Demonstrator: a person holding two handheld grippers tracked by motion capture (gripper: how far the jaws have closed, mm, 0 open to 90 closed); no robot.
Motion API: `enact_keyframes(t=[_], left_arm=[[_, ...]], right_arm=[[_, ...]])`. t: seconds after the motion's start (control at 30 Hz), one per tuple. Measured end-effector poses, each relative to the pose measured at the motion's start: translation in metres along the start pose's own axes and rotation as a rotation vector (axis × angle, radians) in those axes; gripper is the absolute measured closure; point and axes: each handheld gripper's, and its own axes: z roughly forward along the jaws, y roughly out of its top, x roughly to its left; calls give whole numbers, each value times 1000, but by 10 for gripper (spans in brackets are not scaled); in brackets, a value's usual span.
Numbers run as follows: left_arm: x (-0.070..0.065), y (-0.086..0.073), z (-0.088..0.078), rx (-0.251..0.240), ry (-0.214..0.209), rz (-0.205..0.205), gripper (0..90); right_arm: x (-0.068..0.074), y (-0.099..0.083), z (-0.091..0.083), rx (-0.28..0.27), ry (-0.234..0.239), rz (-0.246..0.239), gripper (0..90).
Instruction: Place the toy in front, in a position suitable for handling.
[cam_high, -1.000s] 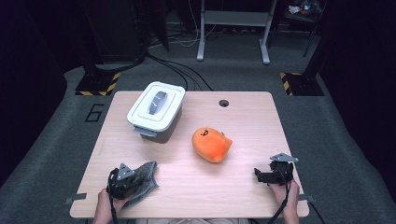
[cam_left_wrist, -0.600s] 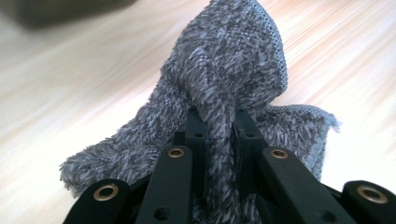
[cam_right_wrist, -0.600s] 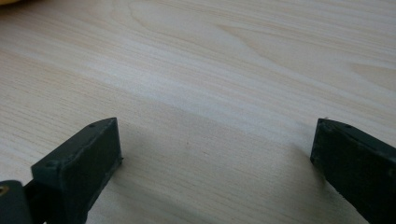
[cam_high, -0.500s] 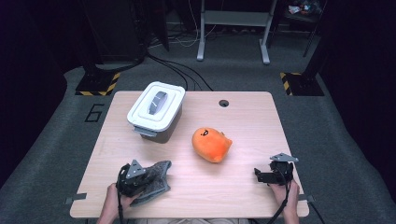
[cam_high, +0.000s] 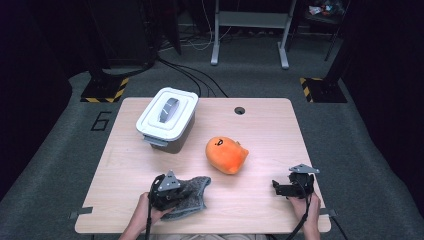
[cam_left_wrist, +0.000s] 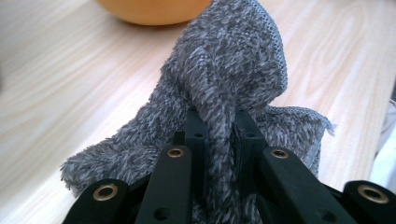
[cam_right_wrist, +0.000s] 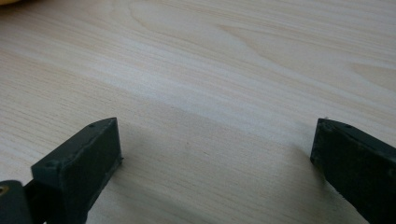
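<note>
The left tongs are seen clamped on a grey cloth, at 7 o'clock on the counter in the high view. The right tongs, at 5 o'clock, are shown wide open over bare wood in their own view.

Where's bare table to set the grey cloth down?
Free: the right half between the orange plush, the hole and the right gripper; also the left edge below the bin. Tighter: the gap between bin, plush and the cloth in the left gripper.
</note>
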Motion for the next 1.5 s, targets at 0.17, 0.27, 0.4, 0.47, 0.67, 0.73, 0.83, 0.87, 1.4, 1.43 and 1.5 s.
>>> enact_keyframes(t=[0.17,0.27,0.4,0.47,0.67,0.73,0.83,0.87,1.4,1.43,1.5], left_arm=[[-11,8,16,7,-35,32,792],[-15,13,24,2,-55,43,791],[-19,19,34,3,-79,59,786],[-21,22,38,14,-87,72,782],[-26,27,54,17,-97,85,765],[-26,27,58,31,-109,92,756],[-27,28,61,39,-113,104,729],[-26,28,62,37,-116,104,714],[-12,27,42,-16,-60,28,168],[-10,27,39,-16,-50,19,143],[-4,24,32,-30,-33,-4,100]], right_arm=[[0,0,0,-1,0,0,11],[0,0,0,0,0,0,12],[0,0,0,0,0,0,11],[0,0,0,0,-1,0,12],[0,0,0,-1,-1,1,12],[0,0,0,-1,-1,1,12],[0,0,0,-1,-1,1,12],[0,0,0,-1,-1,1,12],[0,0,0,-1,-1,1,12],[0,0,0,-1,-1,1,12],[0,0,0,-1,-1,1,12]])
